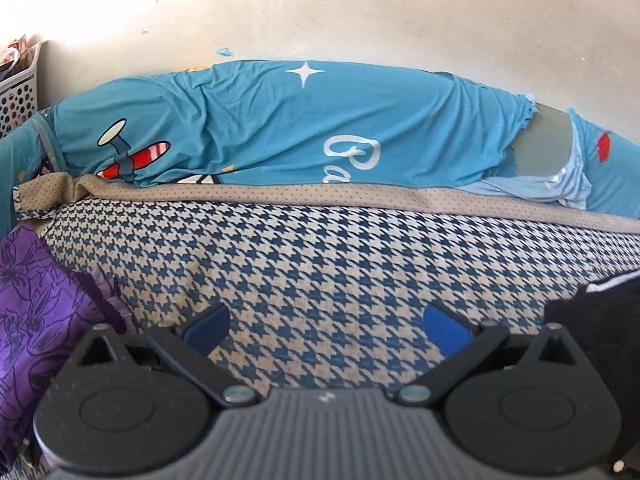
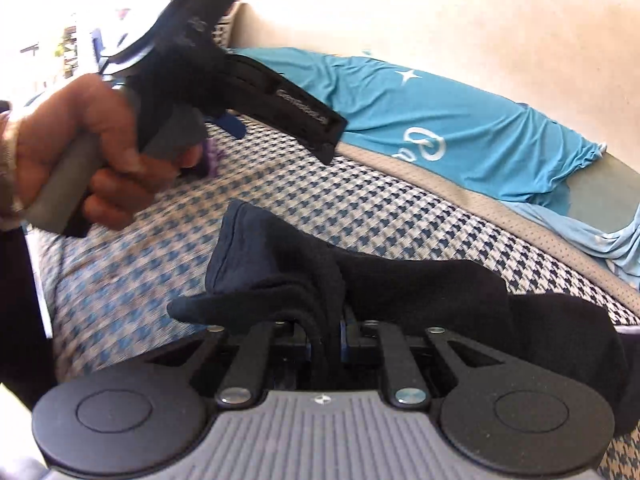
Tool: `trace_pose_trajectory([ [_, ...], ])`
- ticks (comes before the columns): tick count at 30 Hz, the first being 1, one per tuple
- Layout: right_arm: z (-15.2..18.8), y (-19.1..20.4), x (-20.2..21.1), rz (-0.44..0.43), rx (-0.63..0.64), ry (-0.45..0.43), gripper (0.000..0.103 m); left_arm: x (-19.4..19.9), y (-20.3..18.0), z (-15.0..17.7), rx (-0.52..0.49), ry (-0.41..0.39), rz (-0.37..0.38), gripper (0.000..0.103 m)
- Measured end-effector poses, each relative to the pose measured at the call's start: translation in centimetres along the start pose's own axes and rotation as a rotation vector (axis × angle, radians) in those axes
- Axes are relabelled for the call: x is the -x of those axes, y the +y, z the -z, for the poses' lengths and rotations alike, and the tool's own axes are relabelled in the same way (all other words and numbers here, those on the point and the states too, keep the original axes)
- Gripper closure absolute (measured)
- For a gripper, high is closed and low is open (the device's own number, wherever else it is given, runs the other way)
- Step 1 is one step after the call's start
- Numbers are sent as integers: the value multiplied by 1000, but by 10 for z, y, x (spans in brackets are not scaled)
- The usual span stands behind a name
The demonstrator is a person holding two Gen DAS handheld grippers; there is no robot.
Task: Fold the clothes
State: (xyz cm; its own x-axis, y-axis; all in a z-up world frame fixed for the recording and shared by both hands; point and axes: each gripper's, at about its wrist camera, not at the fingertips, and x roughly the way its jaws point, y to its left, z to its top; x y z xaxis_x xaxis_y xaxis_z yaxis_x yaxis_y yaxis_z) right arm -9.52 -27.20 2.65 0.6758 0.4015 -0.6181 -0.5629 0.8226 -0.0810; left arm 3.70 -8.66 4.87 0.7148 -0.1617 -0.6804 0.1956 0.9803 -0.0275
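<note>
Purple floral cloth [image 1: 36, 320] lies bunched at far left on the houndstooth bed cover [image 1: 320, 264]. Left gripper [image 1: 326, 326] gapes wide, nothing in it, hovering over bare cover. Right gripper [image 2: 326, 338] is clamped on the black garment [image 2: 400, 284] (bunched, no flat fold visible), lifted just off the cover. Folding looks unfinished; whether earlier pieces are done, can't tell.

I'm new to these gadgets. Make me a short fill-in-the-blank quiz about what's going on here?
1. The right gripper is shut on a ___ garment.
2. The left gripper has its jaws ___.
3. The bed cover has a ___ pattern.
4. A ___ cloth lies beside the left gripper.

Missing: black; open; houndstooth; purple
</note>
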Motion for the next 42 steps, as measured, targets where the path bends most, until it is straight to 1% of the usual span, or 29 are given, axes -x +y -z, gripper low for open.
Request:
trace_pose_trajectory([
  [3, 8, 6, 20, -50, 4, 11, 90, 5, -13, 7, -37, 28, 72, 0],
  [7, 16, 13, 33, -108, 4, 56, 89, 9, -36, 18, -112, 74, 169, 0],
  [8, 18, 15, 34, -115, 5, 74, 85, 9, -42, 23, -129, 94, 192, 0],
  [9, 19, 16, 36, -115, 5, 92, 85, 8, -47, 29, -140, 115, 209, 0],
  [10, 20, 16, 38, -112, 5, 102, 84, 6, -51, 34, -149, 136, 214, 0],
  [12, 21, 11, 45, -113, -13, 95, 83, 2, -58, 44, -173, 179, 204, 0],
  [13, 22, 6, 50, -115, -33, 86, 82, 0, -60, 47, -185, 188, 205, 0],
  [15, 22, -4, 60, -113, -79, 61, 75, -1, -63, 53, -216, 202, 205, 0],
  [16, 21, -8, 65, -111, -101, 43, 73, -2, -64, 56, -228, 208, 202, 0],
  [20, 19, -23, 83, -120, -179, -20, 64, -5, -65, 69, -240, 247, 196, 0],
  [21, 18, -24, 87, -97, -187, -33, 60, -5, -64, 72, -228, 266, 208, 0],
  [23, 17, -28, 93, -24, -198, -51, 52, -6, -64, 80, -205, 309, 241, 0],
  [25, 16, -34, 93, 54, -213, -42, 51, -5, -69, 89, -205, 345, 265, 0],
  [27, 16, -45, 89, 141, -254, -38, 51, -1, -77, 99, -245, 351, 251, 0],
  [29, 21, -62, 89, 216, -325, -32, 51, 5, -86, 105, -300, 332, 236, 0],
  [33, 31, -94, 88, 345, -464, -26, 51, 15, -100, 108, -416, 265, 193, 0],
  [35, 38, -107, 87, 403, -517, -31, 51, 19, -105, 107, -453, 230, 168, 0],
  [38, 47, -125, 81, 446, -604, -22, 51, 22, -105, 100, -432, 186, 161, 0],
  [42, 60, -147, 67, 469, -737, 7, 51, 24, -96, 87, -328, 168, 211, 0],
])
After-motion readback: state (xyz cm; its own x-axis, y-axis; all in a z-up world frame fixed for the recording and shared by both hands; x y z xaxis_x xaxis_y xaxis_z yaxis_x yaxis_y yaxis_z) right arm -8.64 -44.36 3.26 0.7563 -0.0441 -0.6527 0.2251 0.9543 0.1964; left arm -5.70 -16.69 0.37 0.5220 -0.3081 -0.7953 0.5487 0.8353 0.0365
